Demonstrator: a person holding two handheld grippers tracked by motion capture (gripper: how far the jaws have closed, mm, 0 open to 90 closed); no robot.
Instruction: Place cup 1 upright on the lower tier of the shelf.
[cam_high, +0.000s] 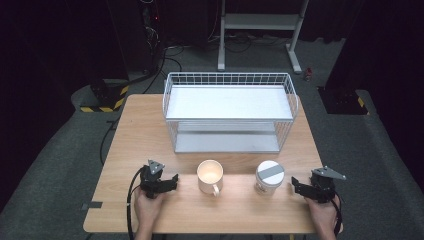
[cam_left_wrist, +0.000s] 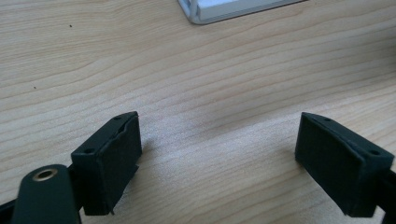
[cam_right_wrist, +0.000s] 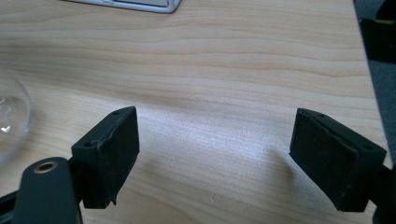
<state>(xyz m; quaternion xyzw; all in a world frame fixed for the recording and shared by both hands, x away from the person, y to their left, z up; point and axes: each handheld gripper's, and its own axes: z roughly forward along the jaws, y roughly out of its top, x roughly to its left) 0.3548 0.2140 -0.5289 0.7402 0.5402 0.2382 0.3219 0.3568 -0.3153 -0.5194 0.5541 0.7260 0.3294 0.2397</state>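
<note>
Rested on the desk (cam_high: 150, 125) with both sets of fingers wide open and empty: left gripper (cam_high: 175, 180) just left of the mug (cam_high: 210, 176), right gripper (cam_high: 294, 185) just right of the jar (cam_high: 269, 177).

Cream mug (cam_high: 210, 175) upright beside white grey-striped-lid jar (cam_high: 269, 177), both near table's front

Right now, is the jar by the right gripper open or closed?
Closed: the jar stands upright with its white lid, grey strip across it, seated on top.

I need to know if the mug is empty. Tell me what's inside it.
The cream mug stands upright and looks empty in the high view: a bare, brightly lit inner wall. The near rim hides part of the bottom.
</note>
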